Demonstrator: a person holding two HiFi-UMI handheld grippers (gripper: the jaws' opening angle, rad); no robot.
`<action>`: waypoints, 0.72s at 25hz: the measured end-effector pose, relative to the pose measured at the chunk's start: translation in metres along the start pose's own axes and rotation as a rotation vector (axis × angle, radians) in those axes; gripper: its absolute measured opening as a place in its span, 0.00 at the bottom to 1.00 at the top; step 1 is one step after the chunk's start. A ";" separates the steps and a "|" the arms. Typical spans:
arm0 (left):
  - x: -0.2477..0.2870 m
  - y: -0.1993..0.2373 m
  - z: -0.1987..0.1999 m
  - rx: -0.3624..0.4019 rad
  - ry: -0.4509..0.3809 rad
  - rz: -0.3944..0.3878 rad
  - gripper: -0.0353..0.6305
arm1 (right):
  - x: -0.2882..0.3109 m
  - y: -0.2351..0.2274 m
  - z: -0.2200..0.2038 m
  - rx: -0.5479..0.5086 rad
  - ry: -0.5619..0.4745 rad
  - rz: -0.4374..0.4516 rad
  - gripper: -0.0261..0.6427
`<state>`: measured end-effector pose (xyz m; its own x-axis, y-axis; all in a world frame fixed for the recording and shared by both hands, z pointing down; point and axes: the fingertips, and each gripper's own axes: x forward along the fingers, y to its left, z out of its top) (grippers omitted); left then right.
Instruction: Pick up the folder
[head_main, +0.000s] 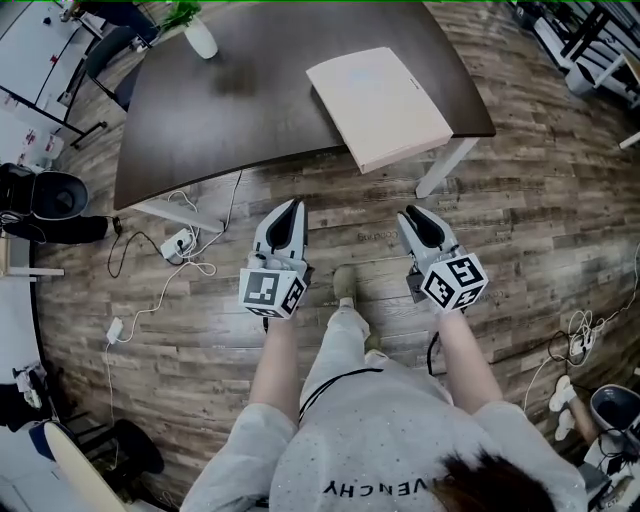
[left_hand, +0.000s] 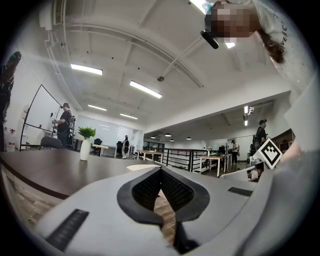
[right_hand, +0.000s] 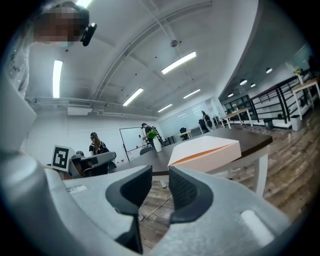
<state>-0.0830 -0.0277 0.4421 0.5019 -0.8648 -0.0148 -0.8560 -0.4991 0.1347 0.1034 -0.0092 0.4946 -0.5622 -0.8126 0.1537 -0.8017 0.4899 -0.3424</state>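
Observation:
The folder (head_main: 380, 105) is a thick pale beige case lying flat on the near right corner of the dark table (head_main: 230, 110). It hangs slightly over that edge. Both grippers hover above the floor, short of the table and pointing toward it. My left gripper (head_main: 293, 207) is shut with its tips touching and nothing held; in its own view the left gripper (left_hand: 161, 170) hides most of the folder (left_hand: 142, 168). My right gripper (head_main: 412, 215) sits just below the folder's corner. In its own view the right gripper (right_hand: 160, 172) is open by a narrow gap, empty, with the folder (right_hand: 205, 150) ahead at table height.
A white vase with a green plant (head_main: 200, 38) stands at the table's far side. A white table leg (head_main: 445, 165) drops below the folder's corner. Cables and a power strip (head_main: 180, 245) lie on the wood floor to the left. The person's shoe (head_main: 345, 285) is between the grippers.

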 end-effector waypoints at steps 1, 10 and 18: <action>0.007 0.004 -0.003 -0.001 0.004 -0.005 0.05 | 0.007 -0.005 -0.001 0.024 0.000 -0.006 0.19; 0.071 0.026 -0.030 0.002 0.047 -0.066 0.05 | 0.057 -0.047 -0.011 0.185 -0.008 -0.040 0.28; 0.113 0.037 -0.057 -0.008 0.079 -0.100 0.05 | 0.100 -0.074 -0.020 0.366 -0.038 -0.054 0.40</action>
<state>-0.0509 -0.1412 0.5018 0.5929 -0.8037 0.0498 -0.8006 -0.5817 0.1440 0.1028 -0.1209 0.5537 -0.5076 -0.8488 0.1479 -0.7005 0.3067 -0.6444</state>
